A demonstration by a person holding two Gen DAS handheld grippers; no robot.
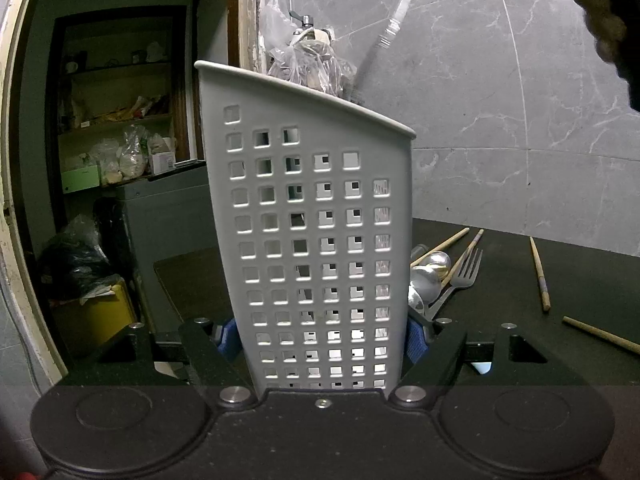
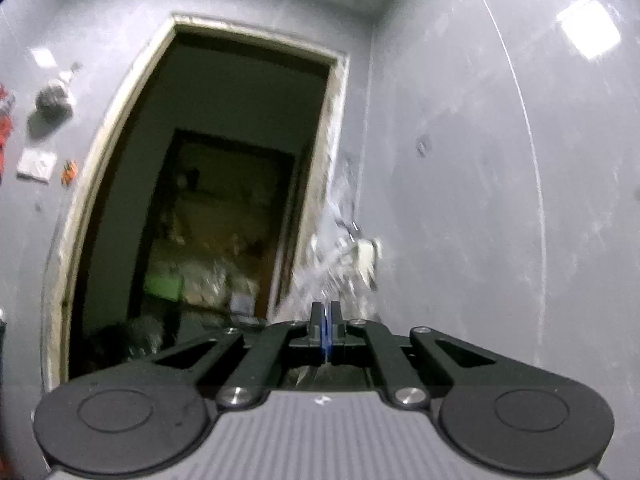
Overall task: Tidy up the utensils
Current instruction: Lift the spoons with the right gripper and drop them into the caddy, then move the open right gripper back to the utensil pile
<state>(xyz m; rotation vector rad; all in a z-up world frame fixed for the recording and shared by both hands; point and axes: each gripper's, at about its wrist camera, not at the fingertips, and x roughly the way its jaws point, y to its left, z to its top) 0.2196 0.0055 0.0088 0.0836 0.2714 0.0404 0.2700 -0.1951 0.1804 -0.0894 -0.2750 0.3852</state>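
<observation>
Left tongs (image 1: 322, 338): pinching the grey perforated holder (image 1: 316, 248) low on its body, one blue pad (image 1: 228, 336) on each side wall; the holder stands upright on the counter (image 1: 520, 280), filling the middle of the left wrist view.

Right tongs (image 2: 327, 330): pressed together on something thin, of which only a glint shows beneath the pads; the right wrist view is blurred and shows wall and doorway, not the counter.

Spoon (image 1: 400, 8): in the left wrist view it hangs bowl-up at 1 o'clock above the holder, its handle slanting down behind the far rim. By judgement this is what the right tongs carry, though the grip itself lies out of frame.

Loose utensils: a fork (image 1: 460, 280) and metal spoons (image 1: 428, 276) lie just beside the holder's base at 3 o'clock; wooden chopsticks (image 1: 540, 276) lie scattered farther toward 3 and 4 o'clock.

Step in hand: judged to be lowering the spoon into the holder while the left tongs steady it.

Good practice: keep the left grip low and firm so the light holder cannot tip; bring the handle straight down inside the rim, not against it; release only when the handle is well inside.

Risk: a handle catching the rim could lever the holder over onto the utensils beside it.
</observation>
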